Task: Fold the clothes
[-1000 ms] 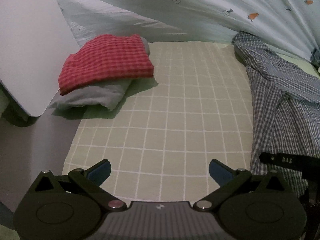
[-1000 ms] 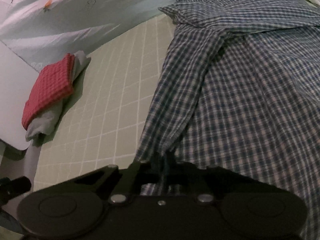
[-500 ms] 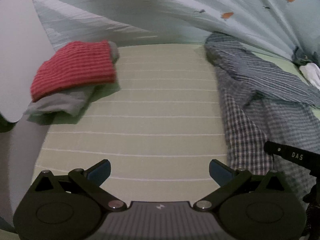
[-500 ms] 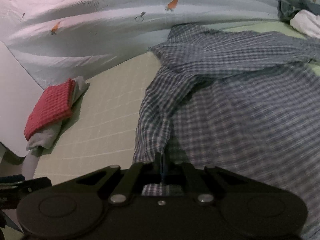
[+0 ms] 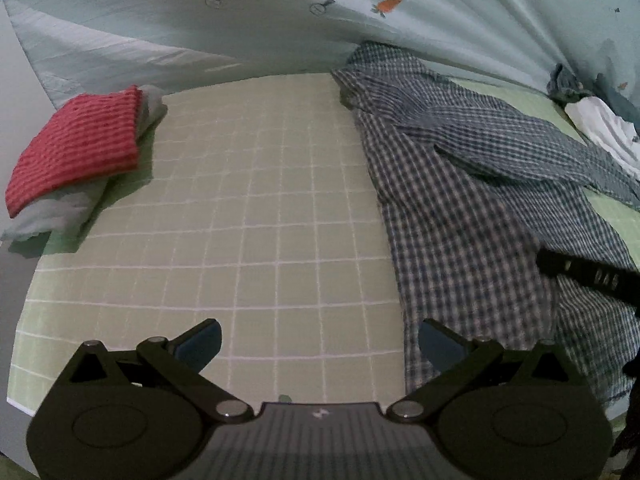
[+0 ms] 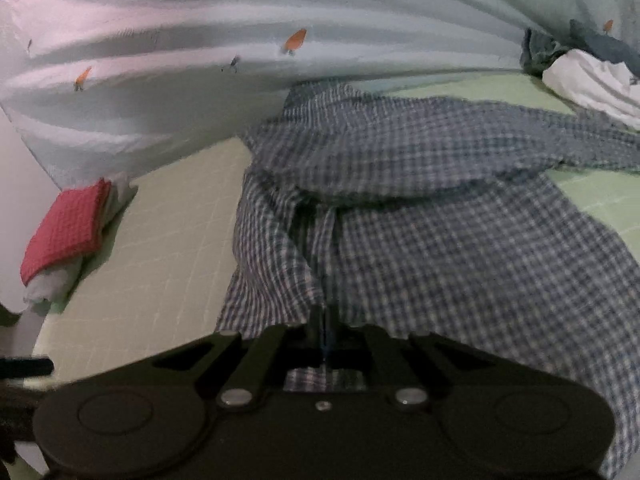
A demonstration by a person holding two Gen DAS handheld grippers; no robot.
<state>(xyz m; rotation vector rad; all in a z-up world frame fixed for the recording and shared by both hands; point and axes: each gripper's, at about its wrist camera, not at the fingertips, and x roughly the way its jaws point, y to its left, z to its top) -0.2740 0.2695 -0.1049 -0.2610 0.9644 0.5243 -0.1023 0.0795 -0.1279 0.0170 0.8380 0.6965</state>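
A bedroom in a home, shown by a bed covered with a green checked sheet (image 5: pixel 260 216), a pale quilt printed with carrots (image 5: pixel 280 20) bunched behind it, clothes laid out and a folded stack (image 5: pixel 76 156) set at one corner

light: dim, cool, even indoor | shadows: soft, beside the folded red cloth (image 5: pixel 76 148) | glare: faint pink at right view's upper left | blur: checked shirt (image 6: pixel 440 240) smeared | distortion: strong fisheye bending, black corners
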